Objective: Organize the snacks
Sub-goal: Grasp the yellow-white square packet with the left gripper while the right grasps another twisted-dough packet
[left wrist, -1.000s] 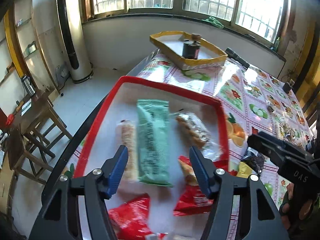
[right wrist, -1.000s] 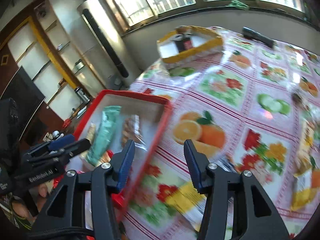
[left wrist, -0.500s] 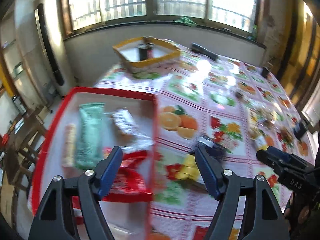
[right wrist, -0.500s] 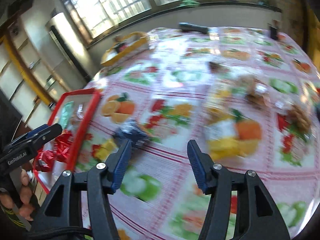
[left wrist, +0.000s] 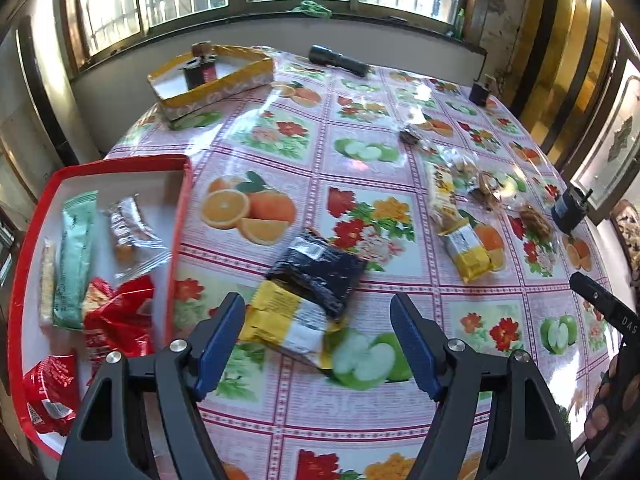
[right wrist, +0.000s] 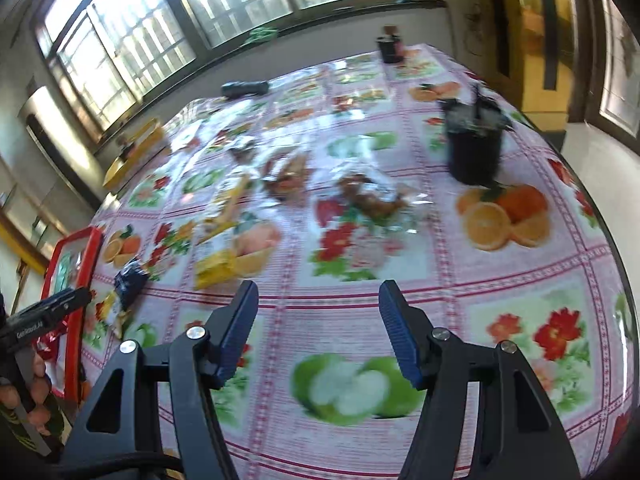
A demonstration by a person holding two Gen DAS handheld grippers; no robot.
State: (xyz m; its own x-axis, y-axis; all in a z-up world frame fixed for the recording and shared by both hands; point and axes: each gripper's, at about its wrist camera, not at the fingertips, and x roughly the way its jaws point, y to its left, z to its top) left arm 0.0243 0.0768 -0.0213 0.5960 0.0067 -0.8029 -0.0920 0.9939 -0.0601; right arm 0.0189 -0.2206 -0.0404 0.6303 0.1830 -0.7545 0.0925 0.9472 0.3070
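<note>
in the left wrist view we see the red tray [left wrist: 178, 216] at the left edge of the frame, holding a pale green wrapper [left wrist: 76, 258] lying lengthwise, a thin pale bar at its left, a clear crinkled packet [left wrist: 134, 232] to its right, and red packets [left wrist: 116, 320] bunched toward the lower left. at upper left a yellow-rimmed box [left wrist: 236, 80] sits on the fruit-print tablecloth [left wrist: 360, 152] with a small dark item inside. just right of the tray, at the centre of the frame, lies a dark navy packet [left wrist: 320, 270] overlapping a yellow and white packet [left wrist: 286, 320] — both flat on the cloth, outside the tray. further right another yellow packet [left wrist: 466, 250] and several clear-wrapped snacks lie scattered. our left gripper [left wrist: 318, 344] stands with jaws apart, nothing between the pads, hanging above the yellow and white packet. our right gripper [right wrist: 318, 328] is likewise spread and empty over bare cloth, its jaws having just been opening; a black cup [right wrist: 474, 148] stands at upper right of its view. a second ago the left view was filled by the tray — now the tray has slid to the left edge and the loose snacks take the middle, and the right view has swung from the tray's corner out across the table.
</note>
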